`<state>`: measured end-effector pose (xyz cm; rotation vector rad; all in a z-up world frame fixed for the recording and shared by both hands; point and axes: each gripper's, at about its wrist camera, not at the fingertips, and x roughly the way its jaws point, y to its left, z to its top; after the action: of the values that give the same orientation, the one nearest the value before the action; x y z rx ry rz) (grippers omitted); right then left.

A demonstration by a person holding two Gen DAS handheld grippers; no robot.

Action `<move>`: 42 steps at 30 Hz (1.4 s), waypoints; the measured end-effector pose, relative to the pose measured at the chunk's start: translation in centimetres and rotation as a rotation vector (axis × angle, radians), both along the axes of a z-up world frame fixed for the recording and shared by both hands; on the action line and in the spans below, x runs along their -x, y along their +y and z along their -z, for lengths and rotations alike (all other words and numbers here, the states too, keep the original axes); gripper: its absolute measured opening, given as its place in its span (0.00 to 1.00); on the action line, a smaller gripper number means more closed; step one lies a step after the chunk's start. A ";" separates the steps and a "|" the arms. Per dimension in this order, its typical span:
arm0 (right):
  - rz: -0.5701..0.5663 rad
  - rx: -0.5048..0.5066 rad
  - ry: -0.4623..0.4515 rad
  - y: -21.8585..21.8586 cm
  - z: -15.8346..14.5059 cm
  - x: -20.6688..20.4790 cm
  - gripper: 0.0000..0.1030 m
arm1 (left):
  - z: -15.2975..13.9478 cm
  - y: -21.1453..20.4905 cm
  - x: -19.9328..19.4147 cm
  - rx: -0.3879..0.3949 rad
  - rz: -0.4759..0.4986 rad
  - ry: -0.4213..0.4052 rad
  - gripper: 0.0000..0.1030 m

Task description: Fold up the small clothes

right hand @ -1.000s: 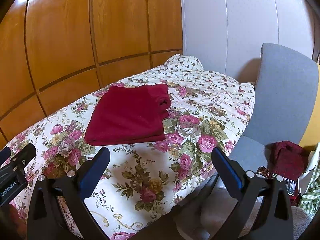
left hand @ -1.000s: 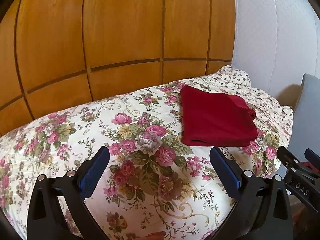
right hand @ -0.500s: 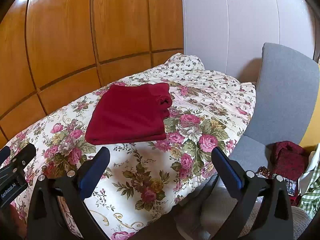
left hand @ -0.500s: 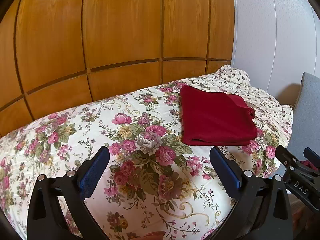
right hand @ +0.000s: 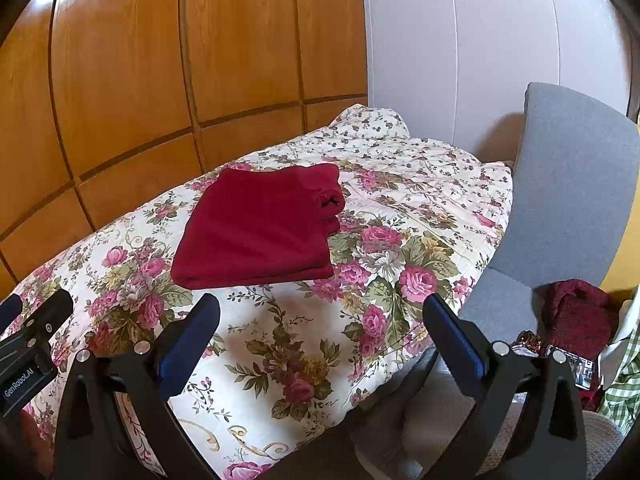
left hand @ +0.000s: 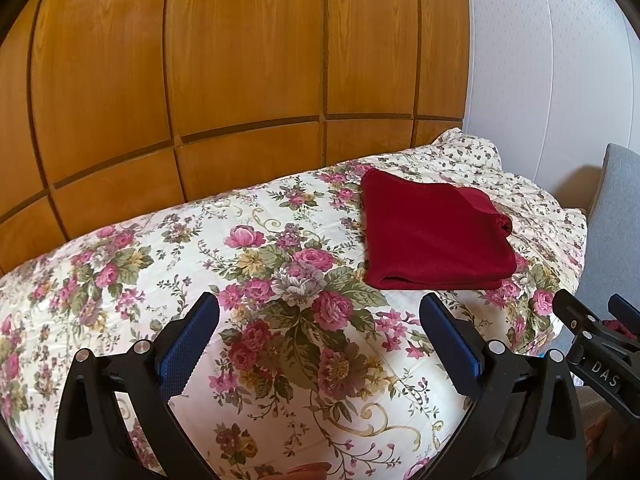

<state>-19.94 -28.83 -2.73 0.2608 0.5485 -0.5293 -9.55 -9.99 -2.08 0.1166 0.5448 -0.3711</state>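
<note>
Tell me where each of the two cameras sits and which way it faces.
Left wrist view: rides on the left tongs, open and empty, facing across the floral quilted bedspread toward the wooden panelled wall; the right tongs show at its right edge.
Right wrist view: rides on the right tongs, open and empty, facing the bedspread, the white wall and the grey upholstered chair; the left tongs show at its left edge.
Shared: the folded dark red garment lying on the bedspread, and the wooden wall.

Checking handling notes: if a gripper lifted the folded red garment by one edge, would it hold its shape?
Probably not: the folded red garment looks soft and layered, so it would likely droop and unfold. Its fuzzy-looking surface suggests it won't slip. It seems light, barely denting the floral quilt.
</note>
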 end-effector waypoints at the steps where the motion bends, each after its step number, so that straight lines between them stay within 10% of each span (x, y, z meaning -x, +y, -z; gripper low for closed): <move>1: 0.000 0.001 0.001 0.0 0.0 0.0 0.98 | 0.0 0.1 -0.1 0.001 0.003 0.001 0.96; 42: -0.020 -0.017 0.012 -0.3 0.6 -0.2 0.98 | 0.4 0.5 -0.4 -0.018 0.000 -0.005 0.96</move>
<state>-19.75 -29.14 -3.30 0.2685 0.5672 -0.5074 -9.17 -9.53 -2.47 0.1350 0.5436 -0.3664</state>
